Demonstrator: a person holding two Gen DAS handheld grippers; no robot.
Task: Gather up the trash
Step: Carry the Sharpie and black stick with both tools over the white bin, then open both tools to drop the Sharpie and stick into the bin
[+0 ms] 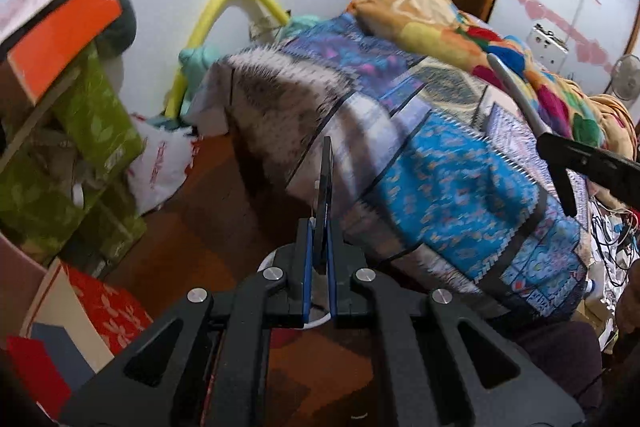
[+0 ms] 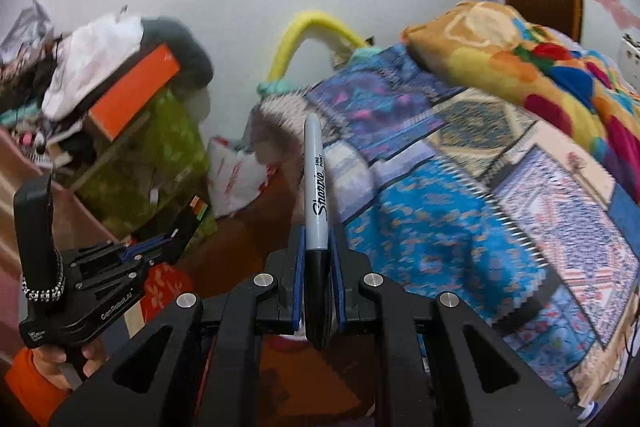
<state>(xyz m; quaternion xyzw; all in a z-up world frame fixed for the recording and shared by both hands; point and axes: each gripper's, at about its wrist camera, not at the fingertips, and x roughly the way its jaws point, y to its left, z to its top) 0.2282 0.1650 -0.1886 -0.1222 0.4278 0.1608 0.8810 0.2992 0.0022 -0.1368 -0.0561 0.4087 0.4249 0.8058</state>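
My right gripper [image 2: 317, 243] is shut on a grey and black Sharpie marker [image 2: 315, 187] that stands upright between the jaws. My left gripper [image 1: 320, 247] is shut on a thin flat dark card-like item [image 1: 325, 203], seen edge on. In the right wrist view the left gripper [image 2: 176, 239] shows at the lower left, held in a hand, and the item it grips has an orange and green end [image 2: 199, 207]. The right gripper's marker [image 1: 516, 95] pokes into the left wrist view at the right. Both grippers hover above the brown floor beside the bed.
A bed with a patchwork blue cover [image 2: 460, 207] and an orange blanket [image 2: 540, 67] fills the right. Green boxes [image 1: 92, 131], an orange box [image 1: 64, 35] and a white plastic bag [image 1: 160, 167] stand at the left wall. A red floral box [image 1: 104, 307] lies on the floor.
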